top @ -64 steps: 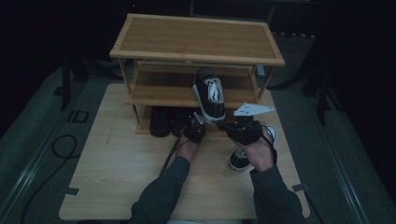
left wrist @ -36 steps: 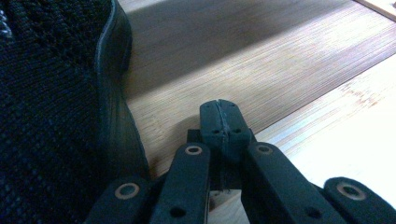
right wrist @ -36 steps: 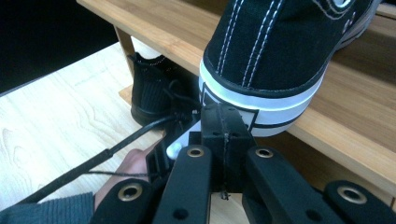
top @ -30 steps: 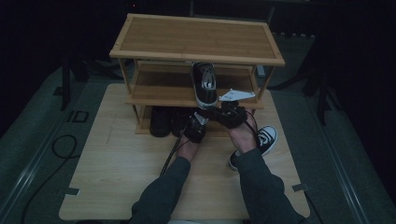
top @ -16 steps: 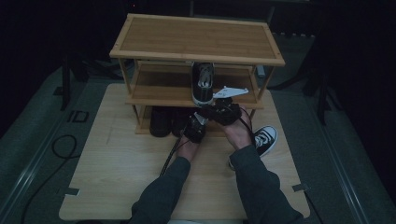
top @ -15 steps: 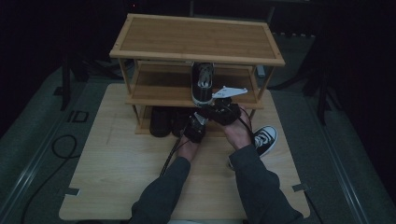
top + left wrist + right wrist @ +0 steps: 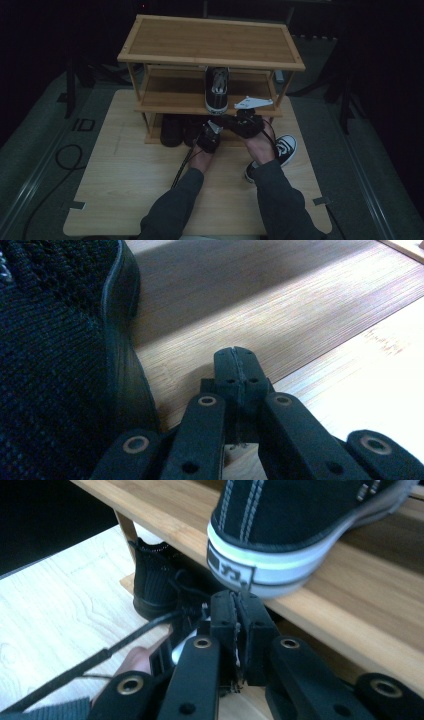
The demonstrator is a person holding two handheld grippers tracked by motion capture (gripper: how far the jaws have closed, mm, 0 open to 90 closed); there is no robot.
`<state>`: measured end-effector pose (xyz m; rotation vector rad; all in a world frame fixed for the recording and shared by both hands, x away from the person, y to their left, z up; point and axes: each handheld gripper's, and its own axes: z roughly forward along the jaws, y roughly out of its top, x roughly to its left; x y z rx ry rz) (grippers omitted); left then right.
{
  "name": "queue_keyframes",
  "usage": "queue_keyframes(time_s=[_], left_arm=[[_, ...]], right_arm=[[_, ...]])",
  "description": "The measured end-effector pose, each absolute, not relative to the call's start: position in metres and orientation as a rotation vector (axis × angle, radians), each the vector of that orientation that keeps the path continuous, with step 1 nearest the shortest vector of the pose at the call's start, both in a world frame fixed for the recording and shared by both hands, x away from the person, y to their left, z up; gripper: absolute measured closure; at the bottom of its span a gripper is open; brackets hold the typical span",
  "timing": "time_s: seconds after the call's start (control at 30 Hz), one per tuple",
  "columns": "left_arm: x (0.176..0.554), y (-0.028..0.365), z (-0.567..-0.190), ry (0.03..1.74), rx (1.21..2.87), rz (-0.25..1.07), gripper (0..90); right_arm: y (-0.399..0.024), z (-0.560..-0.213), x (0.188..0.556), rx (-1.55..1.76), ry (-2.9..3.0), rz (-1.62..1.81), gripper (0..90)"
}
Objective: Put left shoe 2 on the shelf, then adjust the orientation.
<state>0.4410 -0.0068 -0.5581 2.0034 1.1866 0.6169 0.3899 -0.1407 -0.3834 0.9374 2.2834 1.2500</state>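
Standing on the middle shelf of the wooden rack (image 7: 165, 102), heel at the front edge, the black-and-white sneaker (image 7: 217, 90) is free of both tools. The right gripper (image 7: 238, 605) sits just below that heel, jaws nearly together, having just been parting slightly with nothing between them. The left gripper (image 7: 235, 362), jaws pressed together and empty, rests beside a black knit shoe (image 7: 55, 365) under the rack. Another sneaker (image 7: 280, 152) lies right of the rack.

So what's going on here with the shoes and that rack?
A person at a wooden table is putting shoes onto a bamboo shoe rack. A black high-top sneaker with a white sole now stands on the middle shelf, heel toward the person. The right tool sits just below that heel, jaws nearly together with nothing between them. The left tool is shut and empty beside a black knit shoe. The matching sneaker lies on the table.
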Motion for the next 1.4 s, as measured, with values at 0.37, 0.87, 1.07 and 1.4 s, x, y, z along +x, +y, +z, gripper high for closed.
queue_keyframes(time_s=[0.37, 0.87, 1.07, 1.4], left_arm=[[0.441, -0.006, -0.558, 1.181, 2.005, 0.604, 90.0], [0.441, -0.006, -0.558, 1.179, 2.009, 0.606, 90.0], [0.441, -0.006, -0.558, 1.18, 2.008, 0.602, 90.0], [0.441, -0.006, -0.558, 1.18, 2.008, 0.602, 90.0]], right_arm=[[-0.19, -0.395, 0.361, 1.048, 2.229, 1.182, 82.7], [-0.229, -0.424, 0.354, 1.207, 2.176, 1.105, 77.6], [-0.235, -0.432, 0.353, 1.239, 2.172, 1.085, 76.4], [-0.244, -0.443, 0.346, 1.276, 2.157, 1.042, 73.5]])
